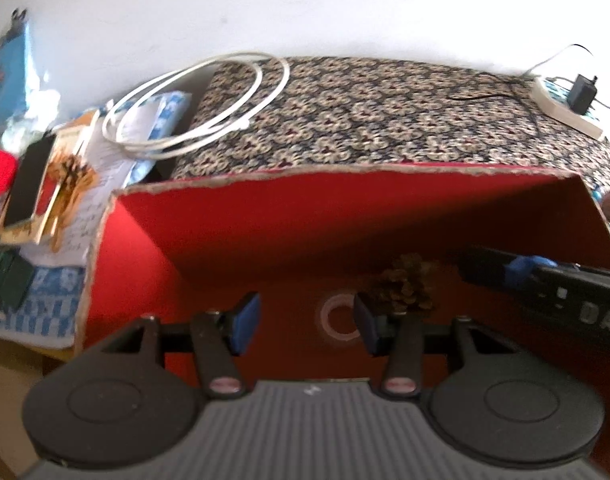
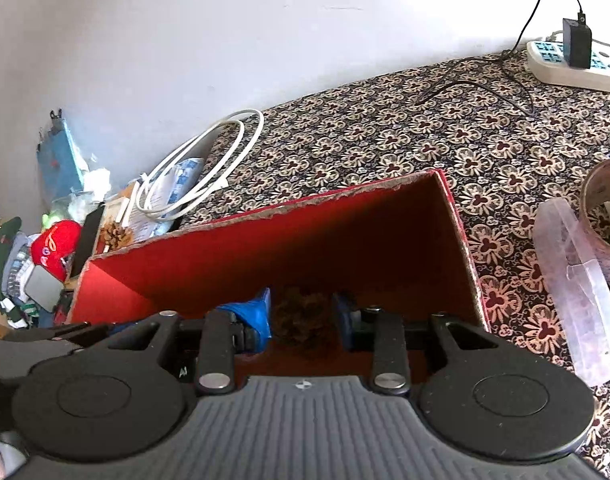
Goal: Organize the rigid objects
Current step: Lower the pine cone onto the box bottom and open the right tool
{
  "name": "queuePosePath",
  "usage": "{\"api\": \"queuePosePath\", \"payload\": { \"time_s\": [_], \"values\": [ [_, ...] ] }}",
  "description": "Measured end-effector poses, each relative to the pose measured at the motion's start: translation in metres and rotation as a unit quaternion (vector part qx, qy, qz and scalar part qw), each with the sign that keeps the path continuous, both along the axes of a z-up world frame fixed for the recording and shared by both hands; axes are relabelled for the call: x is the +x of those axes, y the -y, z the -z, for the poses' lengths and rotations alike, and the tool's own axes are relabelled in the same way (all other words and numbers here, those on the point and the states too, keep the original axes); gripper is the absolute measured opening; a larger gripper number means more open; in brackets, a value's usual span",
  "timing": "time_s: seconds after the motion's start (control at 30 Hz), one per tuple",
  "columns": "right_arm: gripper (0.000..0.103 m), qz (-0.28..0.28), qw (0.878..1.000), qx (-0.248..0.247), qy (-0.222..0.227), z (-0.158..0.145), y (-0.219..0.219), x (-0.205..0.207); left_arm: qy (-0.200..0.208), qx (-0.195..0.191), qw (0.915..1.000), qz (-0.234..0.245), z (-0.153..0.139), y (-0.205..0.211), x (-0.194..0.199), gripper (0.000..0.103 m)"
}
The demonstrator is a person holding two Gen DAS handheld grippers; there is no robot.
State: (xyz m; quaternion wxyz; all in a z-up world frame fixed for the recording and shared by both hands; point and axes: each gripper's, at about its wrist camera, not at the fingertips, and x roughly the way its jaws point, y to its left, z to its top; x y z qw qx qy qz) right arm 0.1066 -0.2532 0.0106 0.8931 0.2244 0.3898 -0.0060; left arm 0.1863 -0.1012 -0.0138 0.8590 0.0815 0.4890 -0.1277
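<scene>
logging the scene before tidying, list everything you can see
red box: 1, red, on cloth, open
pine cone: 1, brown, inside box
white cable: 1, coiled, behind box's left end
power strip: 1, white, far right, black charger plugged in
tape roll: 1, brownish, right of box
clear plastic piece: 1, beside tape roll
red cap: 1, left clutter
patterned cloth: 1, floral, under box
left gripper: 1, black, blue pads, open over box
right gripper: 1, same, jaws apart over pine cone

Surface: patterned floral cloth (image 2: 385,140), dark with cream flowers
Centre: red cardboard box (image 2: 463,236), open-topped, ragged rim
Far right: white power strip (image 2: 545,72) with black adapter (image 2: 577,42) plugged in
Left edge: coiled white cable (image 2: 209,160)
Right: clear plastic case (image 2: 577,292), touching tape roll (image 2: 601,184)
</scene>
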Motion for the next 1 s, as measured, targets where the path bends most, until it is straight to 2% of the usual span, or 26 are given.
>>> {"api": "queuePosePath", "payload": {
  "time_s": [0.17,0.3,1.0],
  "values": [
    [0.015,0.003,1.000,0.006,0.009,-0.0010,-0.0005,-0.0035,-0.013,-0.001,0.9994,-0.030,0.0027,-0.0063,0.0041,0.049],
    [0.013,0.000,1.000,0.023,0.004,0.0032,0.0010,-0.0049,-0.009,0.005,0.9994,-0.034,0.0027,-0.0054,0.0034,0.049],
    [0.013,-0.006,1.000,0.025,-0.007,0.0061,0.0008,-0.0014,0.006,0.019,0.9985,-0.050,0.0005,-0.0072,0.0000,0.052]
  ]
}}
